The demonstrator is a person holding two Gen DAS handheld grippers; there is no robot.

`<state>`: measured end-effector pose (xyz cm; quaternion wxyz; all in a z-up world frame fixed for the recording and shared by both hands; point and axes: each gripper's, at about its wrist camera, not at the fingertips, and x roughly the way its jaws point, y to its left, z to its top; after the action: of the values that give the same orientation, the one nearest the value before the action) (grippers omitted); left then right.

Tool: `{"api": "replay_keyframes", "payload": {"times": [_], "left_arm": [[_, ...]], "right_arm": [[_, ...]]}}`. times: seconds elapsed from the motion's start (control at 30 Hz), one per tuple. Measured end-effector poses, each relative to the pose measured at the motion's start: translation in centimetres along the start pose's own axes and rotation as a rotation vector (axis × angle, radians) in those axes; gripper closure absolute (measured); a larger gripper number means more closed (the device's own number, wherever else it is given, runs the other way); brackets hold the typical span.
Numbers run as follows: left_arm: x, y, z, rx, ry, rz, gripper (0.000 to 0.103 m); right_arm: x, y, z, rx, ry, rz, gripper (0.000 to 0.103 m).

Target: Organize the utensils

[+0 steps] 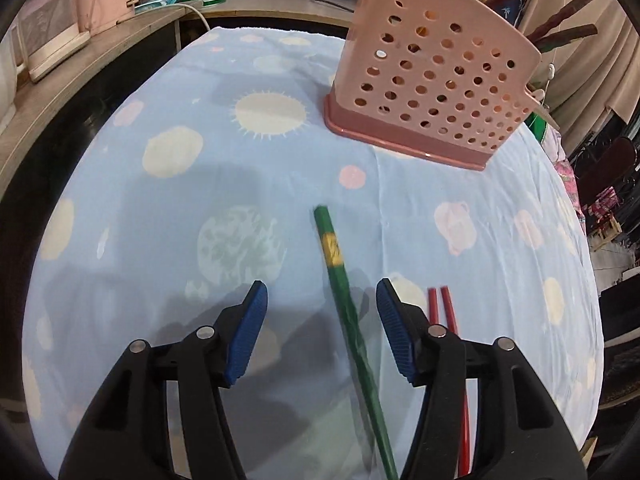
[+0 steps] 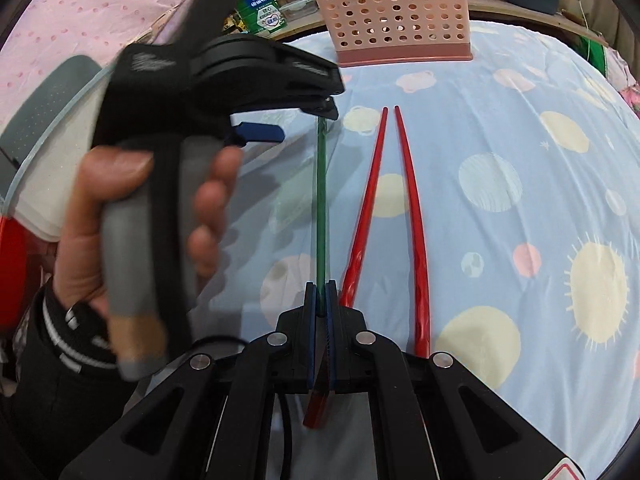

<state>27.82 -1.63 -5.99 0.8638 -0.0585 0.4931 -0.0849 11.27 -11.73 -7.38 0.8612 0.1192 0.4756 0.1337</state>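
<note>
A green chopstick (image 1: 342, 286) with a yellow band runs between the open jaws of my left gripper (image 1: 322, 300), touching neither blue pad. My right gripper (image 2: 320, 286) is shut on the green chopstick (image 2: 321, 200) and holds its near end, with the far end under the left gripper (image 2: 280, 120). Two red chopsticks (image 2: 394, 204) lie on the blue cloth just right of it; their ends show in the left wrist view (image 1: 444, 306). A pink perforated utensil holder (image 1: 428, 80) stands at the far side, with brown handles sticking out; it also shows in the right wrist view (image 2: 396, 16).
The table wears a blue cloth with planet prints (image 1: 200, 208). A wooden counter (image 1: 72, 80) with a green box and pink appliances runs behind it. A person's hand (image 2: 120, 208) holds the left gripper's grey handle. Pink fabric lies at the left.
</note>
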Motion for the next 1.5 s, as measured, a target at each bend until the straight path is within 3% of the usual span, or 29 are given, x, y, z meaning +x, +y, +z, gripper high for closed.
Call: {"api": "replay_keyframes", "payload": {"times": [0.03,0.1,0.17,0.33,0.73,0.9,1.03,1.27,1.37,1.5], "left_arm": [[0.2,0.0,0.3,-0.004,0.001,0.002,0.058],[0.4,0.0,0.8,0.002,0.004,0.009,0.083],[0.5,0.2,0.9,-0.004,0.016,-0.012,0.093],[-1.2,0.5,0.1,-0.01,-0.001,-0.048,0.096],[-11.1,0.6,-2.1,-0.004,-0.146,-0.108,0.096],[-14.3,0.1,-3.0,-0.006,-0.204,-0.122,0.096],[-17.2,-0.6,-3.7,0.006,-0.285,-0.143,0.096],[-18.9,-1.8,-5.1,0.027,-0.321,-0.141,0.096],[-19.9,-2.0,-5.8,0.029,-0.33,-0.146,0.096],[-21.5,-2.2,-6.1,0.041,-0.362,-0.127,0.096]], "right_arm": [[-0.2,-0.3,-0.3,0.0,0.001,0.003,0.099],[-0.5,-0.4,-0.6,-0.004,0.003,0.004,0.099],[-0.9,-0.5,-0.6,-0.001,-0.012,-0.005,0.098],[-2.3,-1.4,0.1,0.037,-0.068,-0.032,0.093],[-4.1,-3.3,-2.3,0.078,-0.032,-0.077,0.093],[-4.7,-3.7,-3.3,0.077,-0.033,-0.087,0.089],[-4.9,-3.4,-4.2,0.072,-0.027,-0.085,0.088],[-4.6,-3.9,-5.4,0.078,-0.018,-0.09,0.089],[-4.7,-3.8,-5.6,0.07,-0.021,-0.099,0.095],[-5.8,-3.9,-5.4,0.082,-0.053,-0.093,0.095]]}}
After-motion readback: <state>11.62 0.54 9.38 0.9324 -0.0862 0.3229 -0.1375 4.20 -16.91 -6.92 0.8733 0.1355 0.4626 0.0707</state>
